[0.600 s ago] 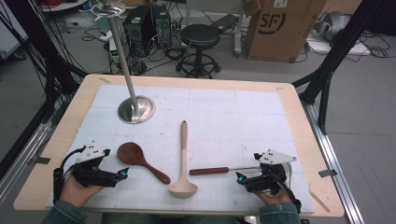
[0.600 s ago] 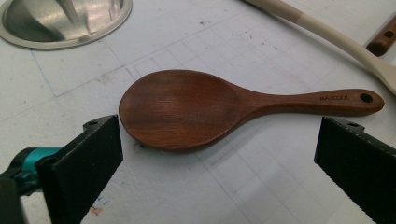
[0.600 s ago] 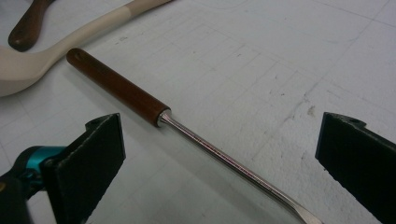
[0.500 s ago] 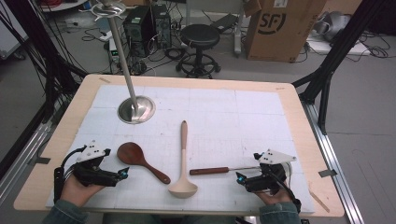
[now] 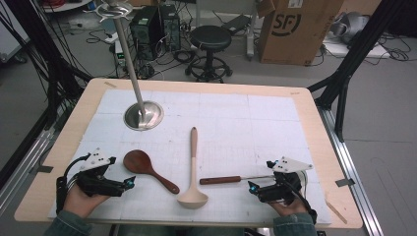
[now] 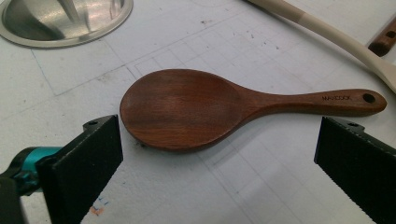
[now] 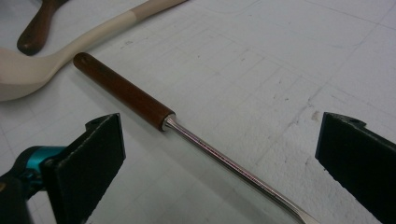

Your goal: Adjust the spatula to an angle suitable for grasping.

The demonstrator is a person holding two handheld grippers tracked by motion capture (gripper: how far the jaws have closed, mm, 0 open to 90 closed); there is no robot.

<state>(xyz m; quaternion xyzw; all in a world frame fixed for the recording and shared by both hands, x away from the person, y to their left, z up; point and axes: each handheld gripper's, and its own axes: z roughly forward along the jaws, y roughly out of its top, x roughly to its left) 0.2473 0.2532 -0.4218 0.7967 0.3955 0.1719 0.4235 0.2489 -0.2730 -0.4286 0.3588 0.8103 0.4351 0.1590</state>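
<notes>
Two handheld grippers rest at the near edge of a wooden table (image 5: 314, 123) covered with a white gridded mat (image 5: 236, 123). The left gripper (image 5: 129, 183) sits at the near left, held in a person's hand, with its jaws spread wide apart and nothing between the pads. Just beyond its tips lies a dark wooden rice spoon (image 5: 147, 169), flat on the mat, bowl toward the far left and handle slanting toward the near right. In the left gripper view the same spoon (image 6: 224, 108) lies crosswise ahead of the open jaws, bowl up, apart from both pads.

The right gripper (image 5: 252, 188) sits at the near right, also hand-held, jaws wide apart and gripping nothing. A slim metal tool with a brown wooden handle (image 5: 241, 179) lies on the mat just beside it, handle pointing left. In the right gripper view the tool (image 7: 154, 109) runs diagonally between the open jaws, its steel shaft passing toward the bottom edge, touching neither pad.

Between the two tools lies a cream ladle (image 5: 193, 172), its bowl near the front edge and its pale wooden handle pointing away. At the far left of the mat stands a metal pole on a round steel base (image 5: 142, 114)
</notes>
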